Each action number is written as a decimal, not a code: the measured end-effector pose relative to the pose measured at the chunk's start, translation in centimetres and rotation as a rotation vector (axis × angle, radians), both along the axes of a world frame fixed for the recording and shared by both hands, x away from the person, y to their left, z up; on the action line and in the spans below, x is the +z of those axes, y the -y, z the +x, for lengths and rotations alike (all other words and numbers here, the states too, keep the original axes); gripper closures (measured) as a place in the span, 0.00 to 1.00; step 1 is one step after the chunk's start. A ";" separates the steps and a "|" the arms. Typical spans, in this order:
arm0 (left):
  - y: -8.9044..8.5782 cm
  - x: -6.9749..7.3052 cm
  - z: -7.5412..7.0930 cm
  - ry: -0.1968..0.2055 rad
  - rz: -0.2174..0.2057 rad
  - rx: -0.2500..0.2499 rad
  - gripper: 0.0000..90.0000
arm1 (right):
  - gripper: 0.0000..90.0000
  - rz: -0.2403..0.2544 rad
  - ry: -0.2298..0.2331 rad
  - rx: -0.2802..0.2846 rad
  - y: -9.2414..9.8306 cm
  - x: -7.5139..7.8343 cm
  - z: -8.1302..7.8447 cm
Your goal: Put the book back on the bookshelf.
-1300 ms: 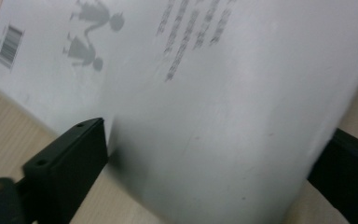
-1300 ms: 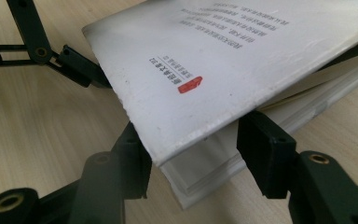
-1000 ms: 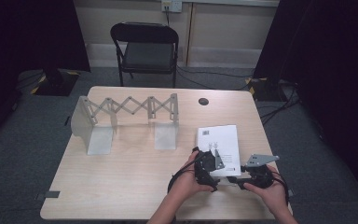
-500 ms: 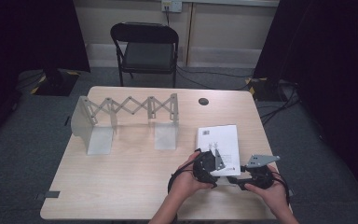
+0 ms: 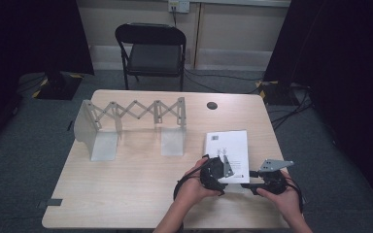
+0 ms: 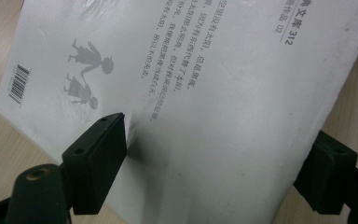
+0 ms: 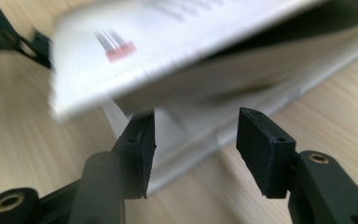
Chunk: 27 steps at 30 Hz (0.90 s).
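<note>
Lifting the near edge of the white book (image 5: 228, 148), the left gripper (image 5: 218, 175) has just been closing its jaws, and in the left gripper view one pad lies on the back cover (image 6: 205, 93) beside the printed figures while the other sits past the book's far edge, so it is gripping the cover. The right gripper (image 5: 252, 187) sits just beside it at the book's near corner, jaws apart; in the right gripper view the raised, blurred cover (image 7: 168, 51) hangs just ahead of the two pads, not pinched. The book lies on the wooden table (image 5: 126, 194), well apart from the accordion rack (image 5: 133, 114).
</note>
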<state>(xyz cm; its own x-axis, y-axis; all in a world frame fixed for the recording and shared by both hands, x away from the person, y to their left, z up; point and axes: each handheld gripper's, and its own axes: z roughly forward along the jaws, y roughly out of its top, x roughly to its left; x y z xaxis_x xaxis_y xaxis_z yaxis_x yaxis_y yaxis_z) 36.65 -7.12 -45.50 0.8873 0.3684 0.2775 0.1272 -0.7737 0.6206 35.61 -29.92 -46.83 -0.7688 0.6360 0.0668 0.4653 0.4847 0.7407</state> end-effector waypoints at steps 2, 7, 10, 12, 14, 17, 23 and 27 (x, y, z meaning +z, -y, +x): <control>0.0 -0.1 0.0 0.016 0.010 -0.009 0.20 | 0.54 -0.023 0.011 -0.001 -0.3 0.1 0.0; 0.1 -0.3 0.1 0.022 -0.022 -0.022 0.11 | 0.56 0.041 -0.005 -0.007 -0.5 0.3 -0.1; 0.4 -0.6 0.2 0.014 -0.030 -0.026 0.05 | 0.56 0.044 -0.003 -0.007 -0.5 0.4 -0.1; 0.7 -0.8 0.3 0.037 -0.007 -0.015 0.00 | 0.56 0.044 -0.004 -0.009 -0.5 0.4 -0.2; 0.8 -0.9 0.4 0.051 -0.006 0.001 0.00 | 0.57 0.043 -0.004 -0.008 -0.5 0.3 -0.2; 0.6 -0.6 0.6 0.059 -0.003 -0.016 0.09 | 0.57 0.045 -0.007 -0.005 -0.4 0.2 -0.2; 0.9 -0.1 0.1 0.087 0.028 -0.071 0.23 | 0.49 0.039 -0.004 0.010 -0.4 0.1 -0.1; 0.8 0.0 -0.1 0.105 0.024 -0.101 0.26 | 0.41 0.030 -0.005 0.008 0.1 -0.1 -0.3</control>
<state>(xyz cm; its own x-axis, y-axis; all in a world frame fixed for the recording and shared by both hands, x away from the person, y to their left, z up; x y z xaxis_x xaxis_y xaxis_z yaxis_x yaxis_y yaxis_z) 36.59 -7.87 -45.52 0.8849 0.2708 0.3788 -0.0169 -0.7943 0.6073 35.32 -30.00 -46.88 -0.7733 0.6278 0.0890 0.4650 0.4662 0.7526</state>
